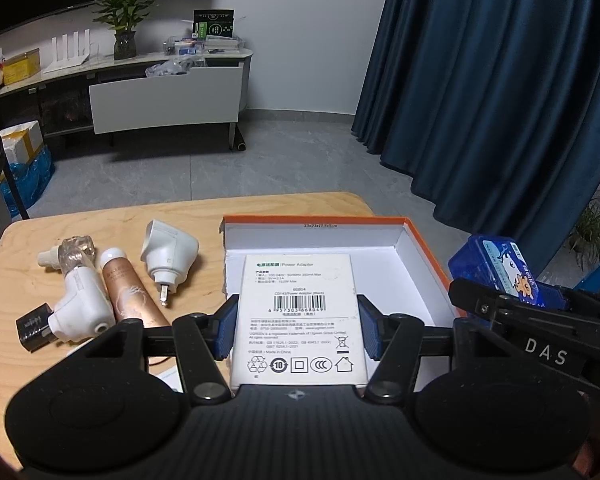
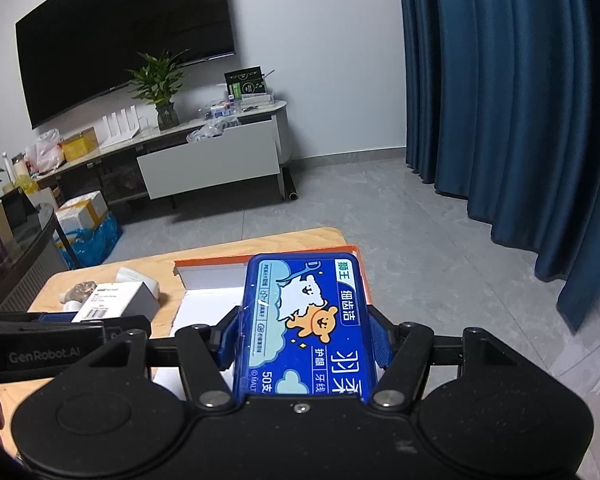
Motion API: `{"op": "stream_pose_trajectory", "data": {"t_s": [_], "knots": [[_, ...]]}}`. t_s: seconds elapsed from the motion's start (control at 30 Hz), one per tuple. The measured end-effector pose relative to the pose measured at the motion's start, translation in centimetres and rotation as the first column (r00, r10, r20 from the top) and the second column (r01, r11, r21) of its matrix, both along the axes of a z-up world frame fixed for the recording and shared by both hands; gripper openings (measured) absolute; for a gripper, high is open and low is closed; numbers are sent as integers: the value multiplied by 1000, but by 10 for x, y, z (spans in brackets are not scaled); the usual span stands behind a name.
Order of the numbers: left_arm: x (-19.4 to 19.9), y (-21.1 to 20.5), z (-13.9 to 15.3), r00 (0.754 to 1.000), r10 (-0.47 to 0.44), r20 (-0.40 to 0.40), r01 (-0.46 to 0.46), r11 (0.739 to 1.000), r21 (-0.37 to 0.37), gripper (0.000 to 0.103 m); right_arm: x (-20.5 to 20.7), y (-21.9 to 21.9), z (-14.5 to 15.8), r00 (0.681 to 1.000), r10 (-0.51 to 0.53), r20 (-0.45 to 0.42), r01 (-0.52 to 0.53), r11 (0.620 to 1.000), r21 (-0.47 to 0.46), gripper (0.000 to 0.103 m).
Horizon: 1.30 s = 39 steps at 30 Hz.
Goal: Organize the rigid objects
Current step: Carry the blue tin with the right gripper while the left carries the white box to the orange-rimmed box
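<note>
Cardboard tray (image 1: 428,256) sits beneath both loads: your left gripper (image 1: 298,326) clamps the adapter box (image 1: 300,312), your right gripper (image 2: 306,340) the blue floss case (image 2: 306,320); release together and they could collide above it

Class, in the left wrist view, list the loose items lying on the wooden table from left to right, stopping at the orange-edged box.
Small black adapter cube → white angled plug with clear crinkled wrap → rose-gold tube with white cap → white wall plug adapter → orange-edged open box.
</note>
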<state>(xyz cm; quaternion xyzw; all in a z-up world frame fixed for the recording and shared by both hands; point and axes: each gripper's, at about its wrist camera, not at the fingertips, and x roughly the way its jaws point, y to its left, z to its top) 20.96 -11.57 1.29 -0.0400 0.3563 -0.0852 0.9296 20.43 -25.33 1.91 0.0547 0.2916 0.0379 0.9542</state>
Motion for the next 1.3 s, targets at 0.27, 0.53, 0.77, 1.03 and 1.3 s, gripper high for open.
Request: {"op": "stream_pose_trajectory", "data": {"t_s": [0.27, 0.53, 0.77, 1.03, 1.3], "knots": [[14, -4, -2, 1000, 4, -7, -4, 1000, -2, 60, 20, 2, -3, 1000, 19, -25, -19, 1000, -7, 75], [21, -3, -5, 1000, 7, -15, -7, 1000, -2, 60, 35, 2, -7, 999, 27, -42, -28, 999, -19, 75], [28, -4, -10, 1000, 5, -27, -5, 1000, -7, 60, 43, 5, -9, 998, 34, -48, -36, 999, -33, 75], [31, -5, -13, 999, 5, -38, -5, 1000, -9, 60, 49, 6, -15, 998, 32, -62, -35, 999, -35, 75], [35, -7, -15, 999, 4, -43, -4, 1000, -7, 60, 56, 6, -15, 997, 33, -69, -35, 999, -42, 75]]}}
